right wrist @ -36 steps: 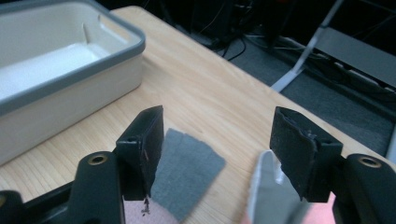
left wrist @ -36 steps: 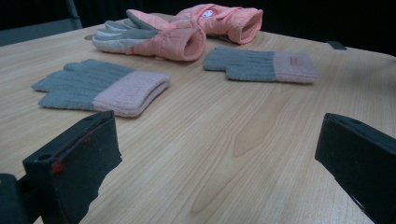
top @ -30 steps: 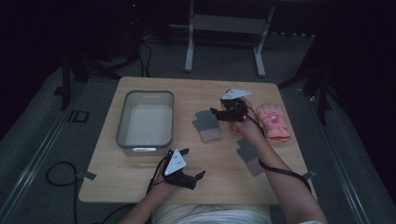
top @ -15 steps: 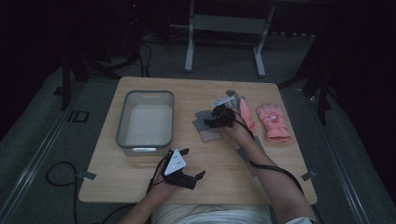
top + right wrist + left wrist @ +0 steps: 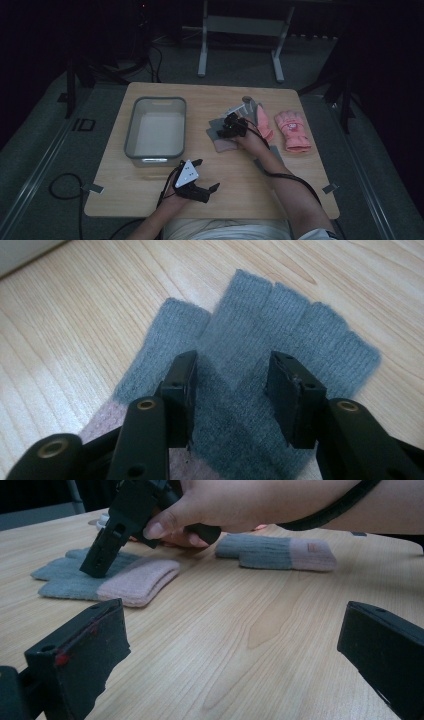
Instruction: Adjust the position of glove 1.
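Note:
A grey knit glove with a pink cuff lies flat on the wooden table, right of the bin. My right gripper points down onto its palm. Its jaws have just been closing and still stand apart, tips on the fabric with the flat palm between them, no fold pinched. My left gripper rests near the table's front edge, open, with nothing between its jaws. A second grey and pink glove lies beside the right forearm.
A clear plastic bin stands at the table's left half, nothing inside it. Two pink gloves lie to the right of the grey glove. Cables trail off the front edge. Metal stand legs rise beyond the table's far edge.
My right gripper has moved left and down from beside the pink gloves onto the grey glove, and its jaws have narrowed. The left gripper has stayed put.

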The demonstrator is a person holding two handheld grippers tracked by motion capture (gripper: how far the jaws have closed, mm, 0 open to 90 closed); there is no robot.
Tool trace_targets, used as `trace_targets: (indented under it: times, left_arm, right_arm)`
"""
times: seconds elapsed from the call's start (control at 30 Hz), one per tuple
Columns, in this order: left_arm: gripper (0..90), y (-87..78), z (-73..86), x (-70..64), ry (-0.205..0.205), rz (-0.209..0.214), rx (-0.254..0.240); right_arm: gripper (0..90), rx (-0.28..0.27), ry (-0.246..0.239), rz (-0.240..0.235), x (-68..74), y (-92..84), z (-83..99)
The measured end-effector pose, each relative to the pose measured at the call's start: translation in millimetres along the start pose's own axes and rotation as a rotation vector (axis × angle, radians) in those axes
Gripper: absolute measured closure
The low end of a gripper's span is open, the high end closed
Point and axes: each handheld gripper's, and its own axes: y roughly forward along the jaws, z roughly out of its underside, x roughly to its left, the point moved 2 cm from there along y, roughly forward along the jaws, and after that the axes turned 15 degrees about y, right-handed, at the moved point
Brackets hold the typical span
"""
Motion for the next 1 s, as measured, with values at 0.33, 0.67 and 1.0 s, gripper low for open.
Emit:
trace_targets:
  times: [0.33,0.67,1.0]
  left_arm:
    - [0.0,-0.2,0.2,0.4,-0.008,-0.001,-0.003]
    - [0.0,-0.2,0.2,0.2,-0.006,-0.005,-0.003]
    - [0.0,-0.3,0.1,0.1,-0.004,-0.008,-0.002]
  right_arm:
    - [84.3,-0.04,0.064,0.064,8.5,0.8,1.8]
    - [85.7,-0.083,0.138,0.095,26.4,-34.2,-12.2]
    - [85.9,-0.191,0.168,0.102,60.5,-116.1,-12.7]
